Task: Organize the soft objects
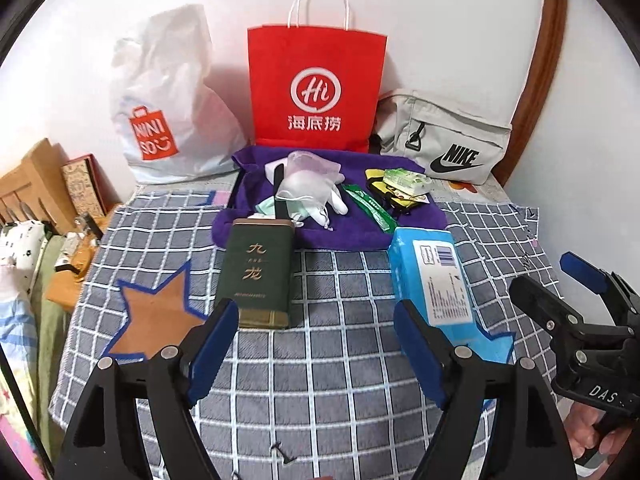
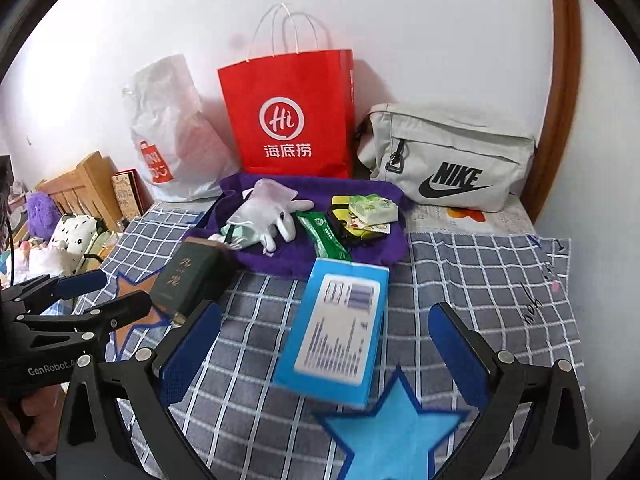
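Observation:
A purple cloth [image 1: 352, 232] [image 2: 304, 256] lies on the checked blanket and carries white gloves [image 1: 316, 188] [image 2: 264, 208], a pale green mask [image 1: 268, 208], a green sachet [image 1: 370, 208] [image 2: 324, 236] and small snack packs [image 1: 404, 184] [image 2: 372, 208]. A blue tissue pack [image 1: 434, 280] [image 2: 336, 328] and a dark green box [image 1: 258, 272] [image 2: 188, 280] lie in front of the cloth. My left gripper [image 1: 316, 348] is open and empty, hovering between box and pack. My right gripper [image 2: 324, 356] is open and empty over the tissue pack.
A red paper bag [image 1: 316, 84] [image 2: 288, 112], a white Miniso plastic bag [image 1: 168, 100] [image 2: 168, 128] and a grey Nike bag [image 1: 444, 136] [image 2: 444, 156] stand against the wall. Star patches, brown [image 1: 156, 316] and blue [image 2: 392, 432], mark the blanket. A cluttered wooden headboard [image 1: 32, 184] is at left.

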A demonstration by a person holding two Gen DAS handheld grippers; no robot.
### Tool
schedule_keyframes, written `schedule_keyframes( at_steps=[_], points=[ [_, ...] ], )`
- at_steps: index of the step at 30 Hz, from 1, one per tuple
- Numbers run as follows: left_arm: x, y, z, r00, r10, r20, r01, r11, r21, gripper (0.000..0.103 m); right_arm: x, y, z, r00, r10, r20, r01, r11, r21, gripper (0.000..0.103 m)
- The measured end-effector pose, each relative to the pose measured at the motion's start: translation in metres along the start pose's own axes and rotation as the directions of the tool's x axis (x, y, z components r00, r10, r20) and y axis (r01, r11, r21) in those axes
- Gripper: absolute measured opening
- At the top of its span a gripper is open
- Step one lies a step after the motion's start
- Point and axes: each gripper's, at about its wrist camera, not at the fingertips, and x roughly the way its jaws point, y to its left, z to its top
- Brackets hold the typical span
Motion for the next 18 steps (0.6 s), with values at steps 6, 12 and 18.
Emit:
schedule_keyframes(
  at_steps=[6,12,18],
  points=[
    [-0.039,-0.005,-0.02,0.997,0.04,0.072,-0.04,0.999,0.003,0.079,-0.043,0.004,-0.021,0.999,-0.018,0.045,0.018,1.0,0.001,0.102],
    [-0.063,-0.006,-0.039,0.993,0.044,0.108,-0.044,0.999,-0.011,0.079,-0.077,0.007,-0.038,0.996,-0.031,0.081,0.031,1.0,-0.003,0.102],
    [-0.08,-0.007,-0.054,0.991,0.04,0.131,-0.037,0.999,-0.02,0.079,-0.095,0.011,-0.052,0.995,-0.031,0.094,0.032,0.999,-0.011,0.102]
  ],
)
